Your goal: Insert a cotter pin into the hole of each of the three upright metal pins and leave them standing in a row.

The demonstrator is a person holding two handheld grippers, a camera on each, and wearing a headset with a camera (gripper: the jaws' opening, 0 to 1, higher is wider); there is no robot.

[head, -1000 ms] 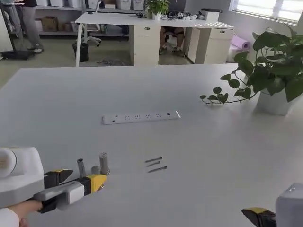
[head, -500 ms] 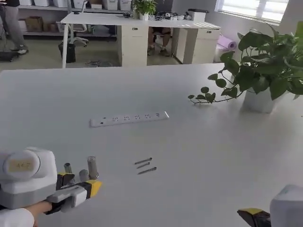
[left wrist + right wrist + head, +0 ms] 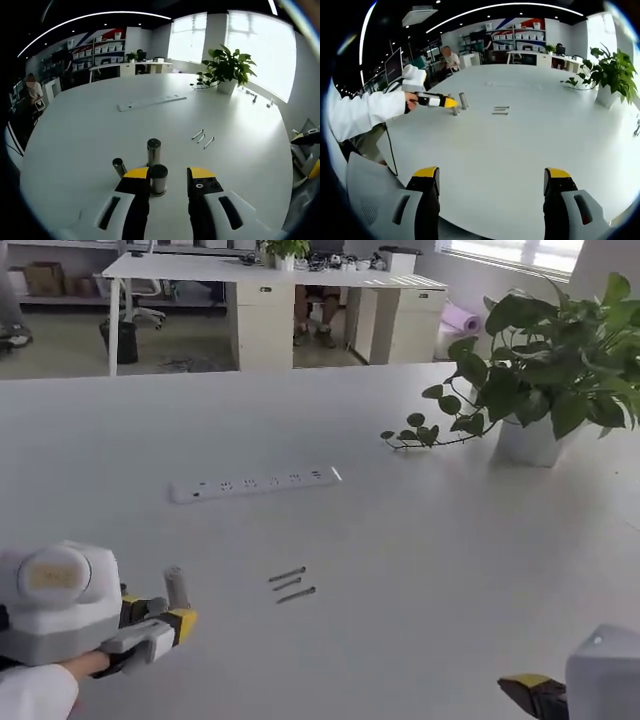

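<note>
Down at the bottom left of the head view, the left gripper (image 3: 160,618) has closed in on the metal pins (image 3: 177,587). A second ago all three stood clear beside its yellow tips; now one rises above it and the other two are hidden behind its body. The cotter pins (image 3: 288,586) lie together on the white table (image 3: 420,570) to the right of that gripper, apart from it. They have not shifted relative to the power strip (image 3: 255,483) farther back. The right gripper (image 3: 530,692) stays at the bottom right edge, well apart from the pins; its jaw gap cannot be judged here.

Looking along the left gripper (image 3: 170,176) in its own view, the jaws stand partly open and grip nothing. The nearest pin (image 3: 159,178) stands upright between the yellow tips, close against the left one, with a clear gap to the right one. The tallest pin (image 3: 153,149) stands just beyond it and the third pin (image 3: 119,166) just outside the left jaw. The cotter pins (image 3: 202,137) lie farther off to the right.

From the right gripper view, the right gripper (image 3: 491,175) has its jaws wide apart over bare table, holding nothing. Far ahead to the left, a white-sleeved hand (image 3: 411,104) holds the left gripper (image 3: 449,103) at the metal pins (image 3: 463,100), and the cotter pins (image 3: 500,110) lie beside them.
</note>
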